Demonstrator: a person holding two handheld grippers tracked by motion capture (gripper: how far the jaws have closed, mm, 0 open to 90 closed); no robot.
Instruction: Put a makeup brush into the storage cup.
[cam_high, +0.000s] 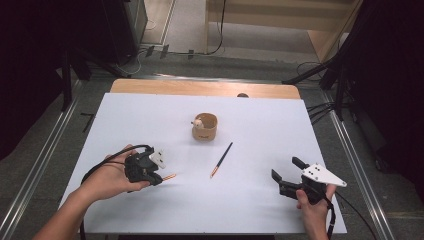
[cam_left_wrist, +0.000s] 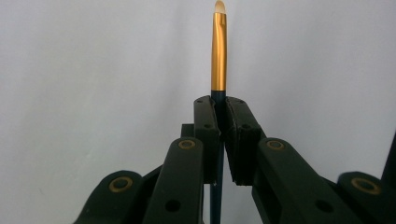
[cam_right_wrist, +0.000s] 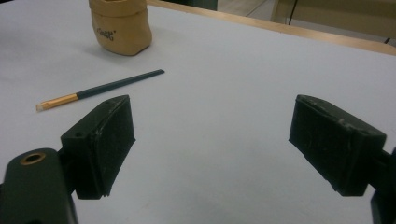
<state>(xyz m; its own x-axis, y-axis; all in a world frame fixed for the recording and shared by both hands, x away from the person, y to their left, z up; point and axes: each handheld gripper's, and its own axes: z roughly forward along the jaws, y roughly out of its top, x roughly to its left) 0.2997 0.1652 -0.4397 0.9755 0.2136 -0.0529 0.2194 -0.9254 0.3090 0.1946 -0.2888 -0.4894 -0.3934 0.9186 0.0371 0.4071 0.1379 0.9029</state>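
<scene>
gripping brush (cam_left_wrist: 218, 51) in left claw (cam_left_wrist: 221, 107)

We note a glossy gold metal ferrule on the held brush (cam_left_wrist: 218, 51), above a dark smooth handle. Jaw pads at the bottom of the right gripper view look matt black, scuffed plastic. The pouch (cam_right_wrist: 121, 25), upper left, looks like creased tan paper. The table cover (cam_high: 260, 135) is matt white.

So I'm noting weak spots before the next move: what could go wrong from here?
The left gripper pinches the thin dark-handled gold-ferruled brush with most of its length sticking out, so it may pivot or slip. The small tan paper pot looks light, so a misaimed insertion might tip it. The second dark-handled brush lies nearby and could get knocked.
</scene>
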